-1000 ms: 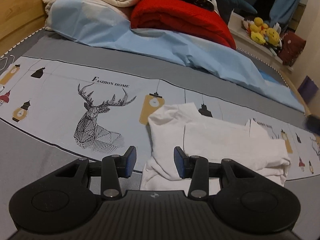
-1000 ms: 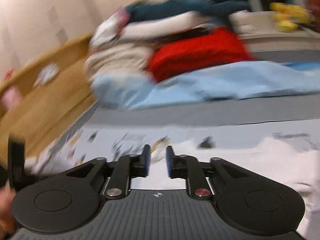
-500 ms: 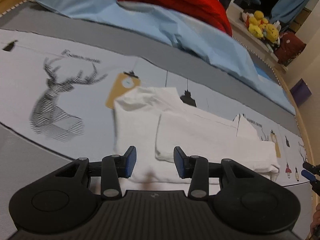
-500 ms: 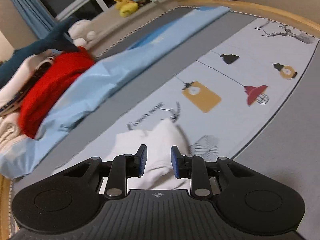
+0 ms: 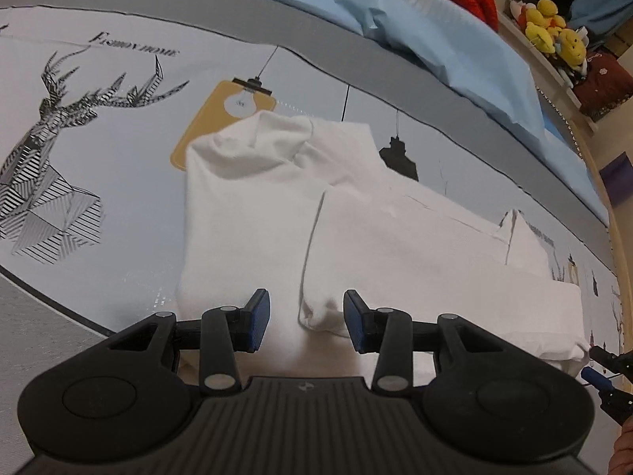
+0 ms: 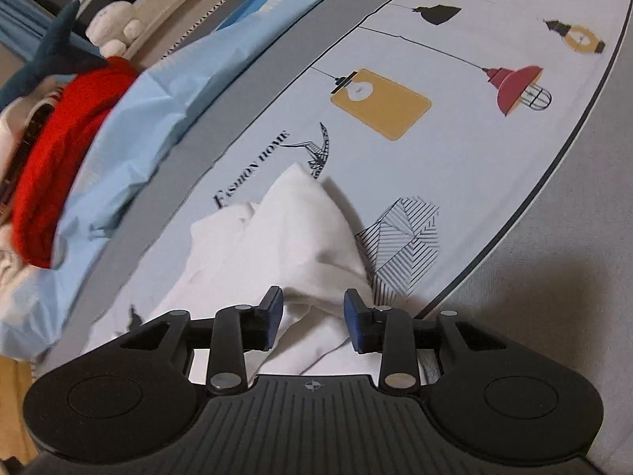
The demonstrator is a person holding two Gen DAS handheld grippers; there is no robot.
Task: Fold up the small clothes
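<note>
A white garment (image 5: 356,213) lies partly folded on the printed bed sheet (image 5: 99,91). In the left wrist view my left gripper (image 5: 306,324) is open just above the garment's near edge, at a fold line. In the right wrist view the same white garment (image 6: 300,229) shows its other end, bunched into a peak. My right gripper (image 6: 313,322) is open with that end of the cloth between and below its blue pads (image 6: 353,318). The right gripper's tip also shows at the far right of the left wrist view (image 5: 605,372).
A light blue blanket (image 5: 415,12) and a red folded blanket (image 6: 59,150) lie along the far side of the bed. Yellow plush toys (image 5: 554,35) sit on a ledge. The wooden bed rim (image 5: 617,237) curves at the right.
Both grippers have come down close to the white garment. The right gripper swung from facing the pillows to the garment's right end and opened wider. The left moved forward over the near edge.
</note>
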